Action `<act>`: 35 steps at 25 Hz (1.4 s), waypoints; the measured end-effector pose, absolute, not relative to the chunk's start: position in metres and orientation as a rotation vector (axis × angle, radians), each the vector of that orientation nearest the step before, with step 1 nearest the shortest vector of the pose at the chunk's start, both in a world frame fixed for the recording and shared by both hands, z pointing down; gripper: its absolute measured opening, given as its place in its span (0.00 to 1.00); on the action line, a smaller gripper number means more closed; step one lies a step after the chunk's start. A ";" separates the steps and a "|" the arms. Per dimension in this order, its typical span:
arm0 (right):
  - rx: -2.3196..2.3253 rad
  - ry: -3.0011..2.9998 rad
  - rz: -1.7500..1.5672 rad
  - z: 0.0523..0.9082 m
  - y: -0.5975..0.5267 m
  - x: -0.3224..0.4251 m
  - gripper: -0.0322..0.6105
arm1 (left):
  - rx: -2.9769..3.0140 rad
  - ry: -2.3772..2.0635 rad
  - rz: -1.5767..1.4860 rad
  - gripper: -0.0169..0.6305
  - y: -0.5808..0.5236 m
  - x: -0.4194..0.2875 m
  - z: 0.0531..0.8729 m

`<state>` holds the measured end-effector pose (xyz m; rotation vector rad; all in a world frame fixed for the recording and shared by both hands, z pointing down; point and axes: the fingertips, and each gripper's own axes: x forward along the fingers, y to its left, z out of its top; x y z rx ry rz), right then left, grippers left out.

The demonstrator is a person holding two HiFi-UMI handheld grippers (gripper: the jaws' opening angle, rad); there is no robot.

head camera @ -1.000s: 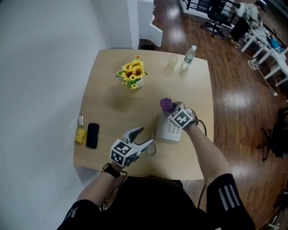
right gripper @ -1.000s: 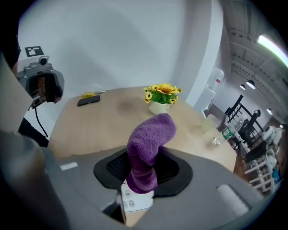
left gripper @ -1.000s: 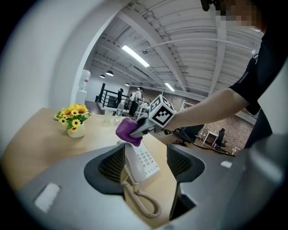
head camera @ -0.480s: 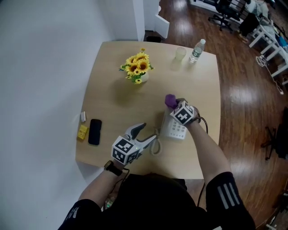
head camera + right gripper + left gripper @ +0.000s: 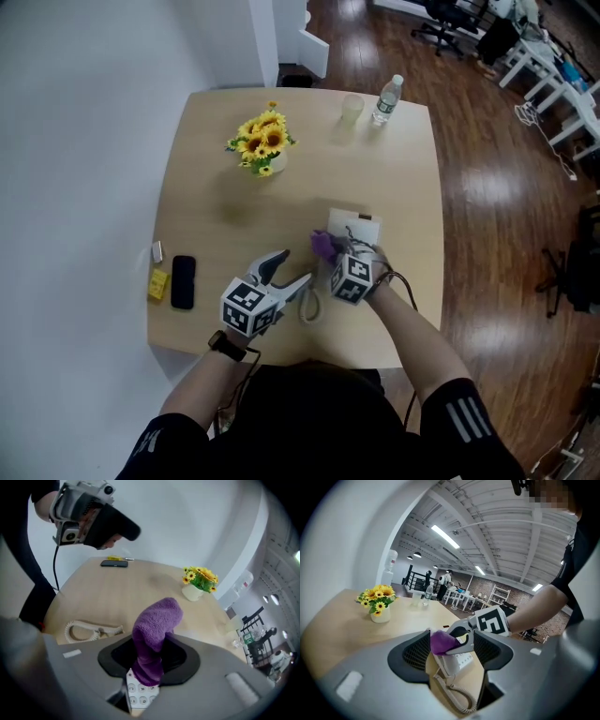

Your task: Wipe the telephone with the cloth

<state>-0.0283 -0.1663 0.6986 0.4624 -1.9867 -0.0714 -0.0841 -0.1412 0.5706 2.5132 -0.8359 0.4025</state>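
The left gripper (image 5: 294, 269) holds the same spot as half a second ago, at about 7 o'clock from the telephone (image 5: 356, 228). Its jaws are spread wide and grip nothing. Its own view looks through the gap at the telephone's near end and the coiled cord (image 5: 307, 309) lying on the desk (image 5: 206, 216).

The right gripper (image 5: 336, 255) has drawn back toward the person. Its jaws are pinched on the purple cloth (image 5: 322, 244). The cloth was over the telephone's far end before and now sits over its near left part. The white far end now shows bare at 12 o'clock from the gripper. In the right gripper view the keypad lies right under the cloth's lower end. The telephone itself has not shifted on the desk.

The desk is light wood with rounded corners. Near its 9 o'clock edge a small white thing (image 5: 157, 251), a yellow thing (image 5: 157, 284) and a black phone (image 5: 182, 281) lie close together. A pot of yellow flowers (image 5: 256, 142) stands at about 11 o'clock from the telephone. At 12 o'clock, by the far edge, a clear cup (image 5: 352, 106) stands just beside a water bottle (image 5: 384, 97).

A white wall (image 5: 75, 187) runs along the left. Dark wooden floor (image 5: 487, 234) lies to the right. An office chair (image 5: 441, 14) and white desks (image 5: 548, 80) stand off at 1 to 2 o'clock.
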 end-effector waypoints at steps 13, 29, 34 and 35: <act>0.209 -1.970 -0.124 0.738 -0.077 -0.042 0.25 | 2.506 -0.806 0.451 0.47 -0.132 -0.069 0.576; 0.544 -2.222 0.179 0.671 -0.016 0.011 0.26 | 2.280 -0.944 0.680 0.42 -0.178 -0.020 0.645; 0.747 -2.257 0.264 0.647 0.002 0.050 0.26 | 2.223 -0.985 0.823 0.45 -0.197 0.016 0.681; 0.786 -2.256 0.283 0.643 0.005 0.058 0.26 | 2.209 -1.000 0.856 0.45 -0.199 0.018 0.690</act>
